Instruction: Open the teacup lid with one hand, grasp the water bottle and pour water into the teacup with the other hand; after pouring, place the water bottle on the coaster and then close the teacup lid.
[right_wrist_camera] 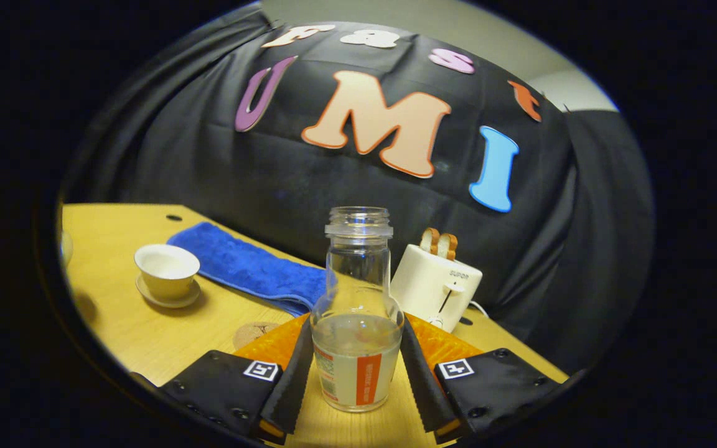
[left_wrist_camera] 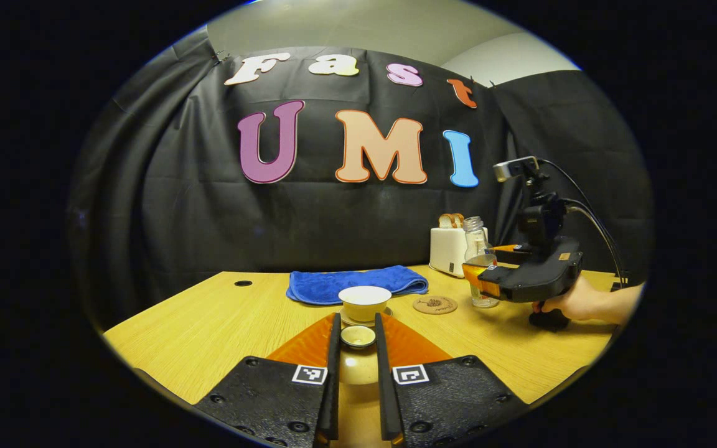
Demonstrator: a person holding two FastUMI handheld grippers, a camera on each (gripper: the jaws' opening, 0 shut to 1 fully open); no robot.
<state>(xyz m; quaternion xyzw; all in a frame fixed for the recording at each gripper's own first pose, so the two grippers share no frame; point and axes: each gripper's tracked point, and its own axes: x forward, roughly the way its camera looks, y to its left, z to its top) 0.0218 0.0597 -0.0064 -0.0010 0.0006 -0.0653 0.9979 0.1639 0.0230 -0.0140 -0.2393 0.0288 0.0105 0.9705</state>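
Between the left gripper [left_wrist_camera: 357, 348] fingers sits the small teacup lid [left_wrist_camera: 358, 336], knob side hidden, pinched on both sides and held just off the worktop [left_wrist_camera: 209, 330]. Teacup [left_wrist_camera: 365, 302] on its saucer stands just ahead of those fingertips, open, looks empty as far as I can tell. So lid-off step looks done.

Right gripper [right_wrist_camera: 355, 367]: water bottle [right_wrist_camera: 356, 311] stands upright between its fingers, base on the worktop. Fingers flank the lower body at the label; both seem to touch the glass, but I can't tell if they press, so grip state unclear. Bottle has no cap and is partly filled. In the left gripper view the same bottle [left_wrist_camera: 479, 261] shows with the right gripper [left_wrist_camera: 483, 280] around it, a hand [left_wrist_camera: 576, 302] on the handle.

Step in hand, my read: grasping the bottle, pour not yet begun.

Coaster [right_wrist_camera: 254, 331] lies just left of the right fingers, bare. Teacup [right_wrist_camera: 166, 272] well off to their left. Blue towel [right_wrist_camera: 253, 267] beyond it, toaster [right_wrist_camera: 436, 283] with bread behind the bottle to the right.

Next move calls for: firm squeeze on the bottle, lift, carry left over the coaster to the cup, tilt the neck over the rim slowly. Left fingers should keep the lid clear of the pour path.
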